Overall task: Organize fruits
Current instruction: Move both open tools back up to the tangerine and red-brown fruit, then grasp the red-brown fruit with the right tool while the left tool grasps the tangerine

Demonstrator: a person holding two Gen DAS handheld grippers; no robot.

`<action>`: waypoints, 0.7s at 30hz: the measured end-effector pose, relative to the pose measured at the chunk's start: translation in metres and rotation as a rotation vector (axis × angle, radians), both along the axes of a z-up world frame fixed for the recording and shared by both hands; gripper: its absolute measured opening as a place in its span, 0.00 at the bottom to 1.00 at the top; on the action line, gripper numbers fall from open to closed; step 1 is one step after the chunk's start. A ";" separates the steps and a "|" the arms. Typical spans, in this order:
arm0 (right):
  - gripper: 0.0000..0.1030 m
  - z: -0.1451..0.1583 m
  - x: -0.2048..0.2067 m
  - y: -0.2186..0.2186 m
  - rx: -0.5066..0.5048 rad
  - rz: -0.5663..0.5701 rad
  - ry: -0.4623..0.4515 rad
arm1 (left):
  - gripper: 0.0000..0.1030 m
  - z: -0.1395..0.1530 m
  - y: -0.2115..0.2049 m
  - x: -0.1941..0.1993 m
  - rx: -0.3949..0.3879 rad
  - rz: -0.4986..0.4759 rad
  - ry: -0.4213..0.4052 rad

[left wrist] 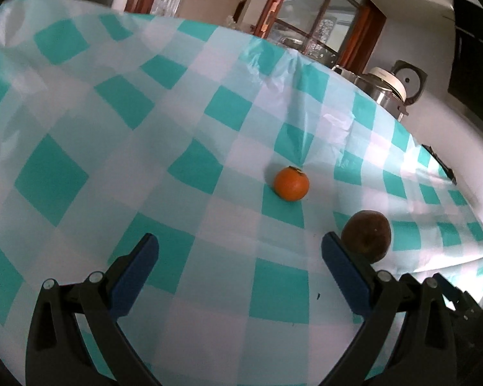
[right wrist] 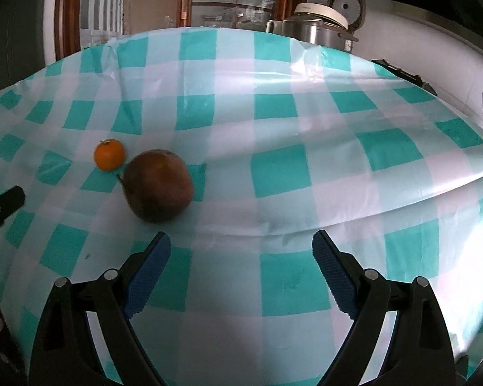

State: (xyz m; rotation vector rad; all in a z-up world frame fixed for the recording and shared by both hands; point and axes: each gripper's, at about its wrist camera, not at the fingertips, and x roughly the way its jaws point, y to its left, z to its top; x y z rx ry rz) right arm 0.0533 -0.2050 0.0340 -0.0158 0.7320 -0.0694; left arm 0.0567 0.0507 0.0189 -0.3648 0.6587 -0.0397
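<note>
Both grippers, left (left wrist: 240, 244) and right (right wrist: 241, 241), are hovering wide open, holding nothing. Orange (left wrist: 291, 183) and pear (right wrist: 159, 186) are sitting close together mid-table (right wrist: 273, 122), well clear of every edge.

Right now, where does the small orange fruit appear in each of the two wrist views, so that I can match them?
Left wrist view: the small orange fruit lies right of centre on the checked tablecloth, beyond and left of the brown fruit.
Right wrist view: the small orange fruit lies at mid-left, just behind and left of the brown fruit.
Shared landmark: the rice cooker behind the table's far edge.
</note>
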 end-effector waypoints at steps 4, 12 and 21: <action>0.84 0.002 -0.001 0.010 0.028 0.043 0.007 | 0.98 -0.001 0.000 0.000 -0.002 -0.004 0.004; 0.84 -0.003 0.007 0.022 0.095 0.093 0.044 | 0.98 -0.003 0.001 0.000 -0.019 -0.005 0.021; 0.84 -0.005 0.015 0.028 0.098 0.117 0.046 | 0.98 -0.005 0.000 0.001 -0.026 -0.001 0.035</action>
